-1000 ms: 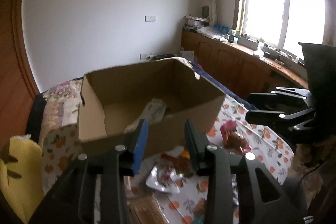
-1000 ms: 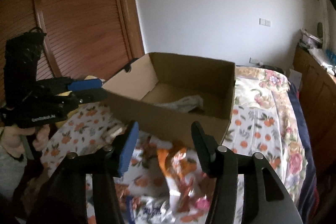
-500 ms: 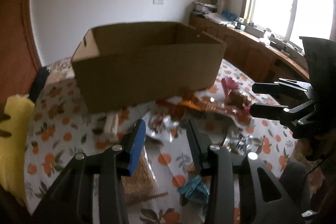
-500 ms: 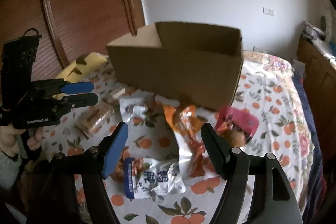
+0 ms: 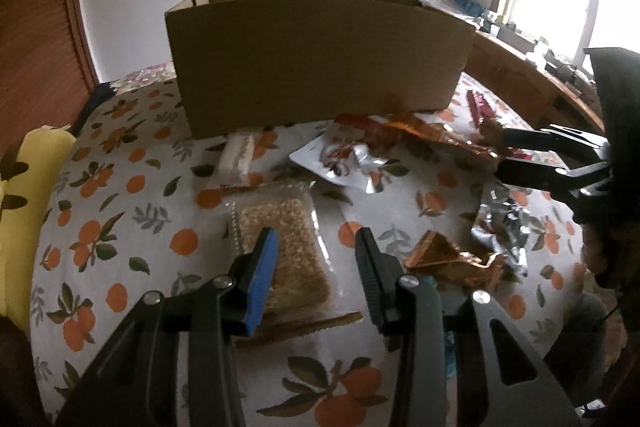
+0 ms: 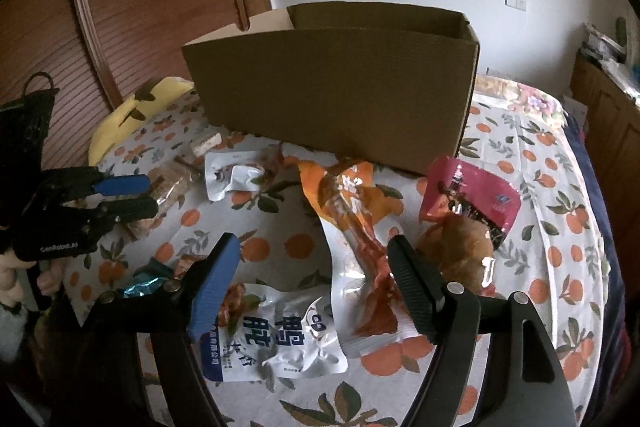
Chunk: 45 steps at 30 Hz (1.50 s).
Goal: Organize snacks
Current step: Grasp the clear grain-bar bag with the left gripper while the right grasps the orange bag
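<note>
Both hands are coming in over the snacks scattered on the bed [image 6: 532, 163], whose sheet is printed with oranges, and the step in hand looks like picking one packet per gripper to carry into the cardboard box [image 6: 332, 83] that stands just behind the pile. To do it well, each gripper should settle on a single packet, straddle a firm edge or a narrow part rather than a loose crinkled corner, and close only once the pads bracket it, so no neighbouring wrapper is dragged along. The left gripper [image 5: 316, 247] has its jaws partly open and empty; the clear packet of grain bars [image 5: 284, 247] lies on the sheet directly beneath and between them, nearer the blue pad, and nothing presses on it yet. The right gripper [image 6: 314, 259] has just been opening its jaws, which now stand wide with nothing held; the long orange-and-white packet [image 6: 356, 223] runs up between them, nearer the black finger, while the white packet with blue lettering [image 6: 276, 335] lies under the blue finger and the pink packet [image 6: 468, 199] with its brown contents sits just outside the black finger. A crumpled white wrapper [image 6: 232, 175] and a small teal sweet [image 6: 140, 283] lie farther left, and overlapping foil could well slip or snag when lifted.
</note>
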Tool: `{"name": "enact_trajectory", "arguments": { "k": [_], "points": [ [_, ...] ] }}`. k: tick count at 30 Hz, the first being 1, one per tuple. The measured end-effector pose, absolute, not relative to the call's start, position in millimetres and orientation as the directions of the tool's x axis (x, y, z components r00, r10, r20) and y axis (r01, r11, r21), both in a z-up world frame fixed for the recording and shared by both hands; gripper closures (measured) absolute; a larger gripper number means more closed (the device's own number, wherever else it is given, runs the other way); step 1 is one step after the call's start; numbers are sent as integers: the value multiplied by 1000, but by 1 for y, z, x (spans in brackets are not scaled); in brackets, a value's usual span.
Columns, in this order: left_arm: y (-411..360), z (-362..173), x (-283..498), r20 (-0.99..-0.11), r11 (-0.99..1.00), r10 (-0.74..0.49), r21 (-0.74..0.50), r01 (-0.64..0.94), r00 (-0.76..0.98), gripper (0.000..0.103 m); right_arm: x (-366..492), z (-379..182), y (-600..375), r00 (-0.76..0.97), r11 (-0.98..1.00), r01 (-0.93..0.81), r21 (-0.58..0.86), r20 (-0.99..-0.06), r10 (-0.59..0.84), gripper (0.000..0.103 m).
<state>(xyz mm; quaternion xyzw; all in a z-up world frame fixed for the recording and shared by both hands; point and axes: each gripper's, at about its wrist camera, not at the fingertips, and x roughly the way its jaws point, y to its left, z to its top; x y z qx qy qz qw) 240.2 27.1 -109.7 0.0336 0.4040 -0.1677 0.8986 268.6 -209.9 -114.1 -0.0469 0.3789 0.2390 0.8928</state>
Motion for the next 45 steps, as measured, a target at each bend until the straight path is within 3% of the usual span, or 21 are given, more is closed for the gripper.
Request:
{"name": "enact_trajectory", "arguments": {
  "k": [19,22,28,34,41,45],
  "points": [
    [28,-123,259,-739,977,-68,85,193,670,57,266,-120,-210,604,870,-480,111,-678,420,25],
    [37,-122,261,-740,985,-99,23,173,665,56,266,-120,-210,604,870,-481,111,-678,420,25],
    [35,-128,268,-769,981,-88,44,189,634,53,269,-116,-212,609,873,-476,105,-677,413,25],
    [46,-131,271,-778,983,-142,-36,182,612,53,282,-105,-217,609,875,-475,95,-682,404,25],
    [44,-133,270,-774,982,-139,-28,187,618,53,309,-110,-218,545,863,-492,117,-731,410,25],
    [48,-132,269,-767,981,-159,-52,187,621,51,324,-120,-210,525,864,-501,51,-775,351,25]
  ]
}}
